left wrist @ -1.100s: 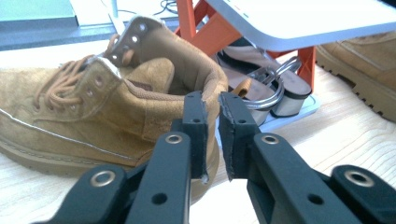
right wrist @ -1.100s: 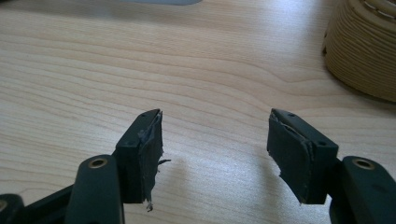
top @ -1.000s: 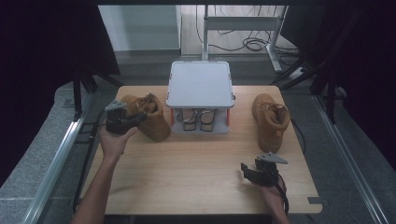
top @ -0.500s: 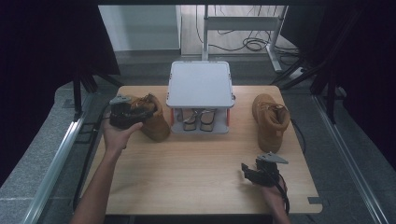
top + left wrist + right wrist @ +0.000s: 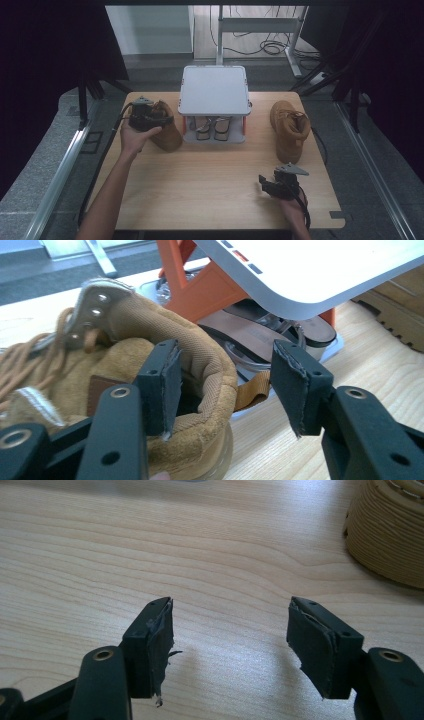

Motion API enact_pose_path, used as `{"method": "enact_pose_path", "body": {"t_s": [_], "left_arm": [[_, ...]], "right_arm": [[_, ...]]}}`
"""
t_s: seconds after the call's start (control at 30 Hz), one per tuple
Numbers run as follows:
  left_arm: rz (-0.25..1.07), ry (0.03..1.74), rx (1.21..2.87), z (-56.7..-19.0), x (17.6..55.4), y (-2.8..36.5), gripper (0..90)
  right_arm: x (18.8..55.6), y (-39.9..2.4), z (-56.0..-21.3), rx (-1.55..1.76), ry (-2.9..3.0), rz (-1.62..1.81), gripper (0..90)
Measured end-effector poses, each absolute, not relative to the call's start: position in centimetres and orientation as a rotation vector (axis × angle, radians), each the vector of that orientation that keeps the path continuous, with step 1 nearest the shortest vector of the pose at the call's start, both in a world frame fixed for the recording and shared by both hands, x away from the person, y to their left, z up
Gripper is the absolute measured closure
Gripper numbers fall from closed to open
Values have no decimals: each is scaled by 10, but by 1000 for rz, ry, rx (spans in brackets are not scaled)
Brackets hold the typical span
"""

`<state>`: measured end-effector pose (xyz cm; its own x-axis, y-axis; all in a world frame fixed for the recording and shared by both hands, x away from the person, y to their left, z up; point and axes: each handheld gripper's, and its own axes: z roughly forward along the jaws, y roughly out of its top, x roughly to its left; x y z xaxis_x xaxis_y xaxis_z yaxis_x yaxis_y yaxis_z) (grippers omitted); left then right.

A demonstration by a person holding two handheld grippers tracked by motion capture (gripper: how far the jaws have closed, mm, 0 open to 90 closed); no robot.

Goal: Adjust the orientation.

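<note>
A tan boot point(image 5: 169, 134) stands on the wooden table point(image 5: 210, 195), left of a white-topped stand point(image 5: 215, 90). My left gripper point(image 5: 150, 120) sits at its collar, and its jaws have just been opening. In the left gripper view the gripper point(image 5: 227, 385) is open, with one pad inside the boot point(image 5: 200, 360) and the other outside, clear of the collar. A second tan boot point(image 5: 290, 127) stands at the right. My right gripper point(image 5: 265, 184) hovers open and empty near the front edge. In the right gripper view the gripper point(image 5: 230, 640) is over bare wood, with the boot's sole point(image 5: 390, 540) ahead.
The stand has orange legs point(image 5: 200, 290), and a pair of sandals point(image 5: 212, 127) lies on its lower shelf. A metal desk frame and cables point(image 5: 265, 47) stand on the floor beyond the table. Dark curtains hang on both sides.
My left gripper has moved right along the boot's top and its jaws have parted, letting go of the collar. The boot stays put. The right gripper has not moved.
</note>
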<state>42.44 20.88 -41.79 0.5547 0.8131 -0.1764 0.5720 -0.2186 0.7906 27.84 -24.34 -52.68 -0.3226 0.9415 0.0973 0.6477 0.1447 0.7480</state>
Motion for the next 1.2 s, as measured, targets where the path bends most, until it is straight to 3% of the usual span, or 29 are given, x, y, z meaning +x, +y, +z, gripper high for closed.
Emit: {"method": "enact_pose_path", "body": {"t_s": [0.43,1.2], "left_arm": [[340,1107,1967,-421,431,200,464],[357,1143,2034,-431,436,201,583]], "right_arm": [[279,-247,-527,1534,2023,1008,350],[279,-246,-526,1527,2023,1004,350]]}}
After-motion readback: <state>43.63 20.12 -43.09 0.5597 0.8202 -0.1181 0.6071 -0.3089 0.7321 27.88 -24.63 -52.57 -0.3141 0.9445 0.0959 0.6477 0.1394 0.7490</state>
